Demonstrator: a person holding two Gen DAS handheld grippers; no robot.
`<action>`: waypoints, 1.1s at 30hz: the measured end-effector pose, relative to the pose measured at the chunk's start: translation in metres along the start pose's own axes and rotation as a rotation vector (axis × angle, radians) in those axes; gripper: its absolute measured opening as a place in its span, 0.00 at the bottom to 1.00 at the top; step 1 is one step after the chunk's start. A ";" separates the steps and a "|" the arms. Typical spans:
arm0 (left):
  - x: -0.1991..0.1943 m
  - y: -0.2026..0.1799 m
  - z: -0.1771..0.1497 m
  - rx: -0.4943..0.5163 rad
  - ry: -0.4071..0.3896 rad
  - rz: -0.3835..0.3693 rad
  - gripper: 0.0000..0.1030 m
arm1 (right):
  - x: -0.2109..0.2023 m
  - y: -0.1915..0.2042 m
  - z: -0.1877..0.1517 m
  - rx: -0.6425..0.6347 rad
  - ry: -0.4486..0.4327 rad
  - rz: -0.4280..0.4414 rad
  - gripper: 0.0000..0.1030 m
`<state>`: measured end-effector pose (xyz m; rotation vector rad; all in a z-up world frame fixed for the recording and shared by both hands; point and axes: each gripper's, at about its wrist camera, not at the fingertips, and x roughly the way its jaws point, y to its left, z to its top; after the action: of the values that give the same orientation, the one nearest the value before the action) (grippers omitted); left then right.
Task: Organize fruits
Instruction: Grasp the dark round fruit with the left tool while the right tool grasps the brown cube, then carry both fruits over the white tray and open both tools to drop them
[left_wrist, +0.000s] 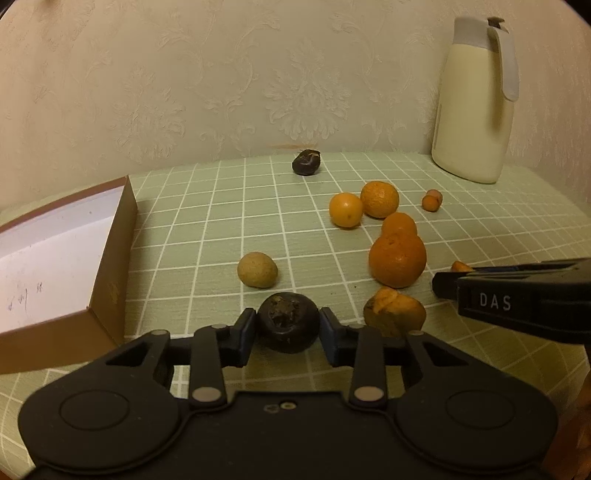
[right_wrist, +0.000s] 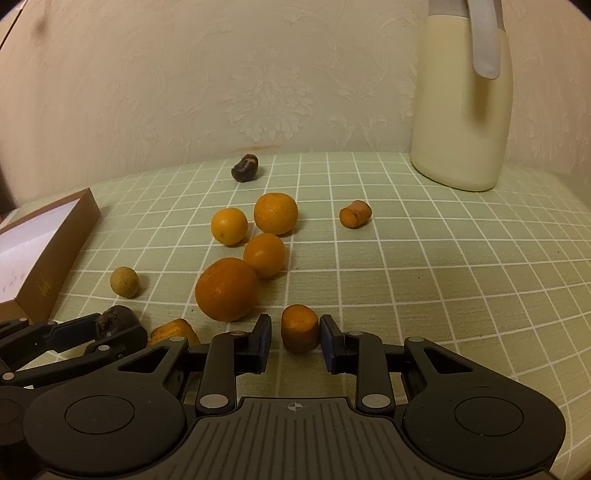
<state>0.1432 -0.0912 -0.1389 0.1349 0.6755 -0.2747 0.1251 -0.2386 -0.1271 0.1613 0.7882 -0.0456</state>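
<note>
The left gripper (left_wrist: 287, 326) is seen pinching a dark round fruit (left_wrist: 286, 320), both fingers pressed to its sides just above the green checked tablecloth (left_wrist: 221, 229); the fruit's rough stem end is turned back toward the camera, and no long axis can be made out. An open brown box (left_wrist: 110, 266) with a white inside is set just to the left, its near corner close to the gripper. The right gripper (right_wrist: 295, 338) is spread around a short orange chunk (right_wrist: 299, 332) that stands upright on its cut end, flat face up; small gaps are seen on both sides, so it is not gripped. A large orange (right_wrist: 226, 289) lies just behind and left of the chunk, touching a smaller orange (right_wrist: 264, 254); two more oranges (right_wrist: 275, 213) are grouped farther back. A pale round fruit (right_wrist: 125, 282) sits apart near the box. A lumpy orange piece (left_wrist: 393, 312) lies between the two grippers. A small orange stub (right_wrist: 355, 214) lies on its side, long axis running left to right. A second dark fruit (right_wrist: 245, 168) rests near the wall, and a cream jug (right_wrist: 461, 107) is placed at the far right.
</note>
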 end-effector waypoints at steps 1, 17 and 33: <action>-0.001 0.001 0.000 -0.012 -0.001 -0.002 0.25 | 0.000 -0.001 0.000 0.001 0.000 -0.002 0.22; -0.027 0.008 0.008 -0.017 -0.047 -0.006 0.25 | -0.032 -0.004 0.001 0.044 -0.031 0.025 0.22; -0.103 0.057 0.012 -0.068 -0.139 0.046 0.25 | -0.089 0.066 0.004 -0.075 -0.150 0.206 0.22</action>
<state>0.0905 -0.0183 -0.0622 0.0655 0.5421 -0.2145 0.0718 -0.1761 -0.0530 0.1657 0.6199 0.1650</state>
